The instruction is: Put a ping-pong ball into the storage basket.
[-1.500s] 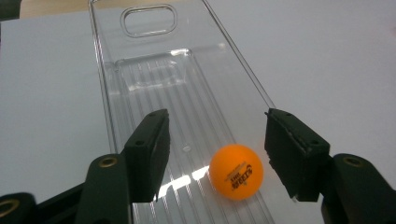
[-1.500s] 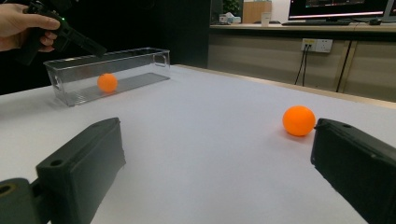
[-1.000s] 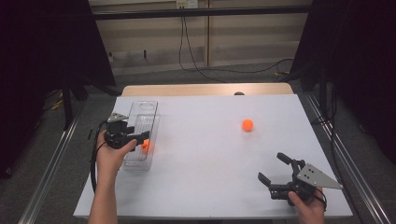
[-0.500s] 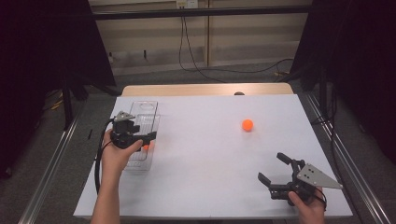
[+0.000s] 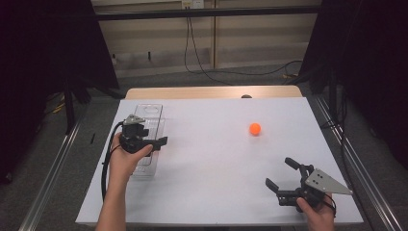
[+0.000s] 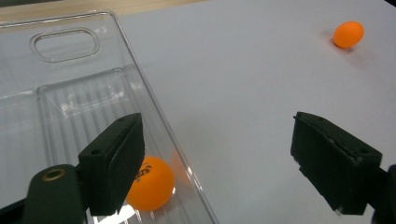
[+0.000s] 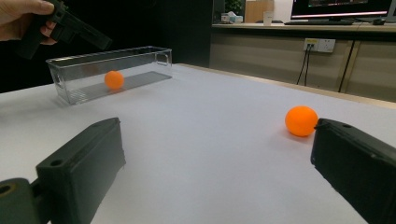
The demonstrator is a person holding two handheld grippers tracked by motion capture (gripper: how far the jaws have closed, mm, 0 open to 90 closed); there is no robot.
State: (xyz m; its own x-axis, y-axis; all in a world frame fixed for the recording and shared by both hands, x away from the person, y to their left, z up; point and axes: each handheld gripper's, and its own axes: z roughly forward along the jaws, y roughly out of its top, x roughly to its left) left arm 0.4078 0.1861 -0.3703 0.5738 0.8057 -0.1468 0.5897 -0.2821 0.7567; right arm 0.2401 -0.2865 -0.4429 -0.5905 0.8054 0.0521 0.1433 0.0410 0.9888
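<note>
While the white table point(image 5: 211, 159) carries little else, a clear plastic rectangular bin point(image 5: 150, 111) with a handle cut-out stands along its left side, and black cables trail across the floor beyond the far edge. One small orange ball point(image 6: 150, 183) lies on the ribbed floor of that bin, close against its right-hand wall as the left gripper view shows it; a second orange ball point(image 5: 255, 128) sits out on the bare tabletop toward the right, well apart from the bin, with nothing between it and either tool. The left gripper point(image 5: 151, 143), held in the person's left hand point(image 5: 126, 161), hovers over the bin's near half; its jaws have just been opening and now stand wide, one above the bin's interior beside the ball, the other out over the table, the ball lying below them and free of both pads. The right gripper point(image 5: 279, 175), carrying a grey three-cornered plate, rests low near the table's front right corner with its jaws spread wide and nothing between them, the loose ball farther off beyond them. Two balls, one bin, two grippers.
</note>
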